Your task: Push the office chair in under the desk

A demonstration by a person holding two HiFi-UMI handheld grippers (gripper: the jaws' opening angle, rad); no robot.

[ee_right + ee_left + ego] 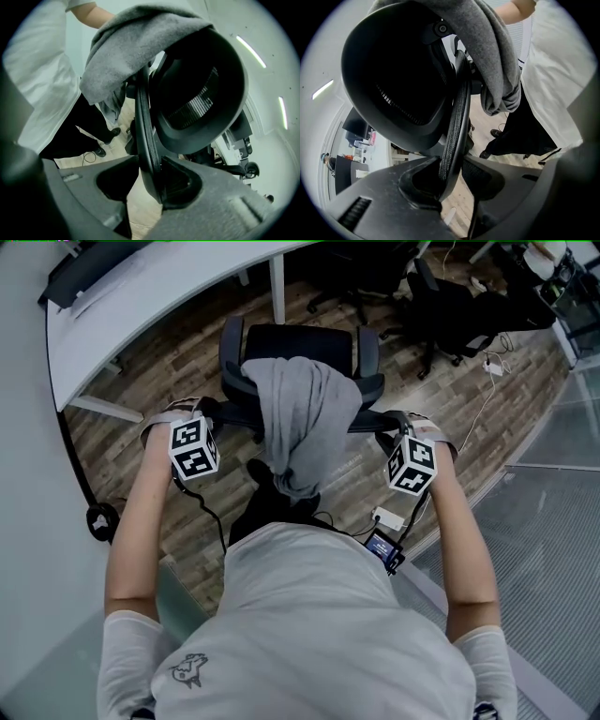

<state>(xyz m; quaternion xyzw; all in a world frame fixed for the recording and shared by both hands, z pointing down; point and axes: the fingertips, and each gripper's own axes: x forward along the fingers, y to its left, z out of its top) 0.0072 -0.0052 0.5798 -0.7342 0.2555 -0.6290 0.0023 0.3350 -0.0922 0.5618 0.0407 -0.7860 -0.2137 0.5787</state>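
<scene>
Where sweater (300,423) drapes, chair back (366,420) partly hidden

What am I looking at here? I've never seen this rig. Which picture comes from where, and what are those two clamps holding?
There is no robot arm here: a person holds a two-jaw gripper in each hand. The head view comes from a camera on the person's head, looking steeply down. The cubes with square markers are part of the grippers. The other two pictures come from a camera riding on each gripper, looking along its jaws.

The left gripper and the right gripper are each closed on the top rim of the chair back. They sit on either side of a gray garment draped over it. The chair stands on a wooden floor, and the white desk lies beyond it. Nothing else is held.
</scene>
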